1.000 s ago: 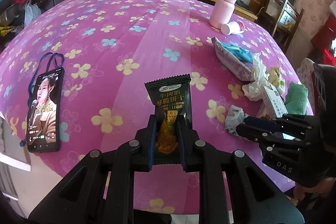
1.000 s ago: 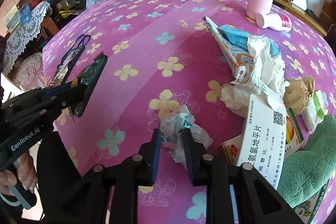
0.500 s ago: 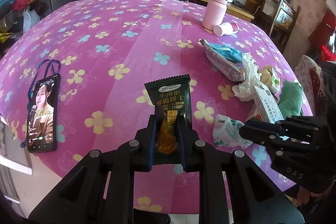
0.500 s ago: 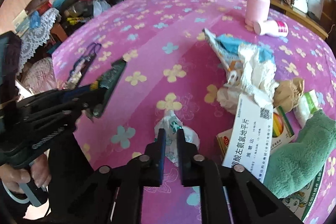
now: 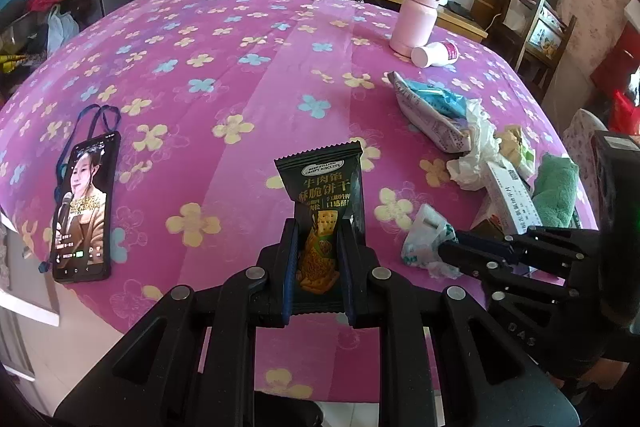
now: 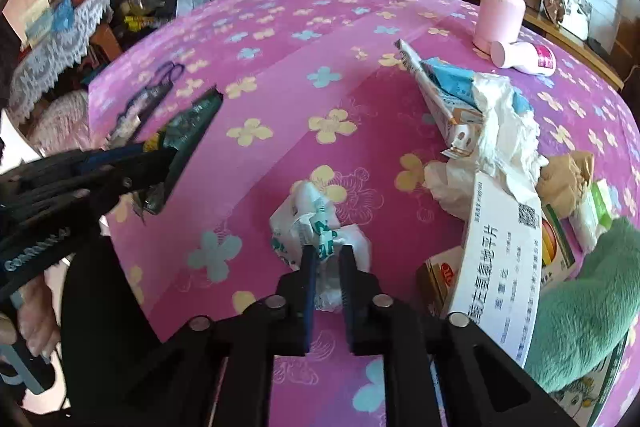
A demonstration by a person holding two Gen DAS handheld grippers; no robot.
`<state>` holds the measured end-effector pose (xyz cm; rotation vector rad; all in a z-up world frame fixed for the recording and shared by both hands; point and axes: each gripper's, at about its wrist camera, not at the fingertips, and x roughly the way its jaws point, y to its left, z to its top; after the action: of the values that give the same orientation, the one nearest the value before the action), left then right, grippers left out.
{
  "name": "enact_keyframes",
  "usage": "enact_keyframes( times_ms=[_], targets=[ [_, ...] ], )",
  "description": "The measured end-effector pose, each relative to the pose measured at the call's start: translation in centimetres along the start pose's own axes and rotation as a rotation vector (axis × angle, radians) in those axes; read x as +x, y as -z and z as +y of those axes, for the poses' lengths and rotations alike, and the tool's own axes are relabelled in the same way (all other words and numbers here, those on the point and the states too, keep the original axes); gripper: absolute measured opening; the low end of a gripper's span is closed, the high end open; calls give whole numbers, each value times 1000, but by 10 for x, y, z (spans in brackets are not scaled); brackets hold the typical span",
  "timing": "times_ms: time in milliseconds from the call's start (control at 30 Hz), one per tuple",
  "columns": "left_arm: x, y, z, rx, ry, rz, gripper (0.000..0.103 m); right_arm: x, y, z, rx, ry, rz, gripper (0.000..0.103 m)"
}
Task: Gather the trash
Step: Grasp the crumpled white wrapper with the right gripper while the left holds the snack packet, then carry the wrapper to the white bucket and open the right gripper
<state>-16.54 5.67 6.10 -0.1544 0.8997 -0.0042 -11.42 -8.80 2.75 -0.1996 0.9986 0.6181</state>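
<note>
A phone lies well apart from an upright pink bottle

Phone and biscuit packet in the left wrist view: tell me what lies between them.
Nothing: between the phone and the biscuit packet clamped in the left gripper, only bare flowered tablecloth shows.

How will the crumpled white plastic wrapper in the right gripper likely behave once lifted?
The crumpled white wrapper looks thin and creased, so probably light and floppy. Its loose folds spill beyond the right gripper, so they may sag. The film looks glossy, perhaps slippery.
</note>
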Motion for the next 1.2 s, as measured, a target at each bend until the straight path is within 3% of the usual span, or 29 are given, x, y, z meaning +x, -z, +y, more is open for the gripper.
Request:
enact_keyframes(
  times_ms=[300, 533, 900, 1200],
  targets=[
    [-19, -7, -23, 26, 24, -40, 16, -61, 9, -15, 62, -40, -103, 6],
    [-31, -18, -72, 91, 87, -69, 16, -116, 30, -58, 140, 33, -176, 6],
    [-33, -30, -197, 265, 211, -79, 16, -194, 95, -170, 367, 216, -257, 6],
    [-19, -20, -314, 420, 309, -40, 16, -245, 166, -253, 540, 367, -277, 6]
  ],
)
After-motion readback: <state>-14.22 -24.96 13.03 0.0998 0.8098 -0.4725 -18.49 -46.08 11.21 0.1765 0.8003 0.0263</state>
